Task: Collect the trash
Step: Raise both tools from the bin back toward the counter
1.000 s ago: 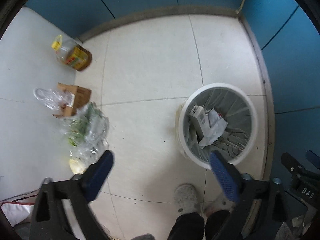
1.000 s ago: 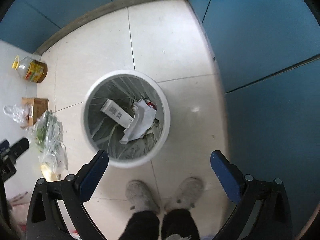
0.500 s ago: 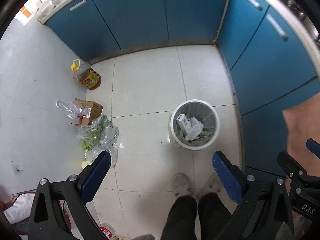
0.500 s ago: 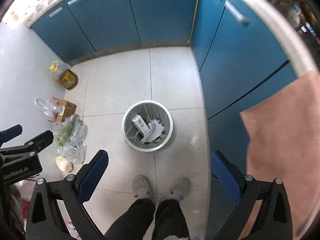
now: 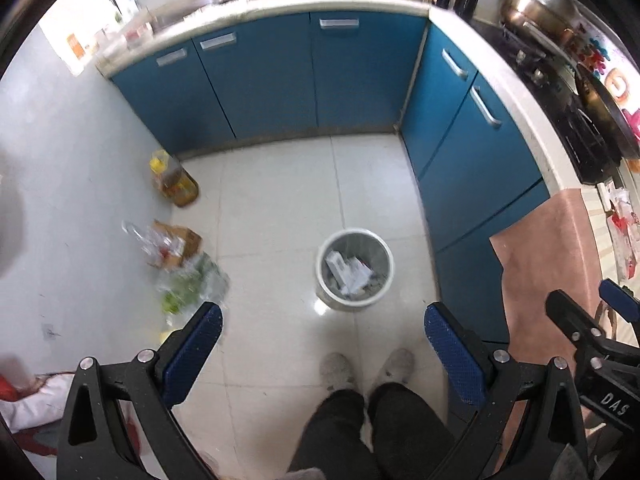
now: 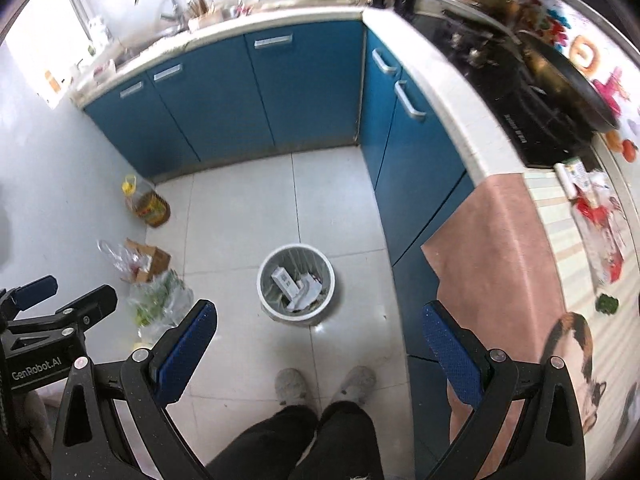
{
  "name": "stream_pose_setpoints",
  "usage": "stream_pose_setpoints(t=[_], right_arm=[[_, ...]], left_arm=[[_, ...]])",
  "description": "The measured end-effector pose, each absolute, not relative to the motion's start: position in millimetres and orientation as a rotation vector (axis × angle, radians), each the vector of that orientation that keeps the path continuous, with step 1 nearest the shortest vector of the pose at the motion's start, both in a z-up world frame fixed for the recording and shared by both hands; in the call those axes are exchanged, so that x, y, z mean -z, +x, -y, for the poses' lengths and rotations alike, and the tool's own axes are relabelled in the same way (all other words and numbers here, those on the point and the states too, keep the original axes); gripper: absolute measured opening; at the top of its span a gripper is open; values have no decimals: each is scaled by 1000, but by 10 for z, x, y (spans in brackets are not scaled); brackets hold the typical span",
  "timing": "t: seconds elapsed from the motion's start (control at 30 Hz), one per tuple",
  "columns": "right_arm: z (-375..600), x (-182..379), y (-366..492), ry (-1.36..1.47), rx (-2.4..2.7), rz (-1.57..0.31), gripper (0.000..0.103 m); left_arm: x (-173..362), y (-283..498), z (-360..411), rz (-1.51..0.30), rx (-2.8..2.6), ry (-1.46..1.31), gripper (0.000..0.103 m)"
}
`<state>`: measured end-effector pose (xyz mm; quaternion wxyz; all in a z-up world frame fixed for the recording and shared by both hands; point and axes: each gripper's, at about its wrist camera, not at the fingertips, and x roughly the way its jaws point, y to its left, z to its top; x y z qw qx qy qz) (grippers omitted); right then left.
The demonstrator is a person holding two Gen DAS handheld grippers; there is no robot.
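A white trash bin point(image 5: 354, 268) point(image 6: 296, 286) stands on the tiled floor far below both grippers, holding a small white box and crumpled paper. My left gripper point(image 5: 322, 334) hangs high above the floor, open and empty. My right gripper point(image 6: 320, 332) is likewise open and empty, with the bin between its fingers in the view. Wrappers and red packaging point(image 6: 596, 216) lie on the striped counter mat at the right. A clear plastic bag with greens point(image 5: 188, 288) point(image 6: 158, 304) and a cardboard box point(image 5: 176, 242) point(image 6: 148, 260) lie on the floor to the left.
Blue cabinets point(image 5: 280, 76) line the back and right. An oil bottle point(image 5: 174, 180) point(image 6: 146, 202) stands by the left wall. A stove with pans point(image 6: 532, 80) tops the right counter; a pink cloth point(image 6: 496, 248) hangs over its edge. The person's shoes point(image 5: 364, 366) stand below the bin.
Both grippers have risen well away from the bin. The view has widened from the floor to take in the cabinets, the counters and the stove.
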<state>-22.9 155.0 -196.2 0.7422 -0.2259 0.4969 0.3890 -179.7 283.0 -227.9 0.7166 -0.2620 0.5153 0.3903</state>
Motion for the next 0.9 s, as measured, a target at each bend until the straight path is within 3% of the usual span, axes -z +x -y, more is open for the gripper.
stream_pose_setpoints(t=[0.23, 0.47, 0.9], right_arm=[[-1115, 1642, 32, -220, -848, -1131, 103], [-382, 1477, 846, 3, -685, -1126, 103], [1837, 1934, 3431, 333, -242, -1203, 102]], left_arm=[[1830, -1564, -2706, -1054, -909, -464, 103], [1599, -798, -2464, -978, -857, -388, 103], [2168, 2249, -1321, -1255, -438, -377, 103]])
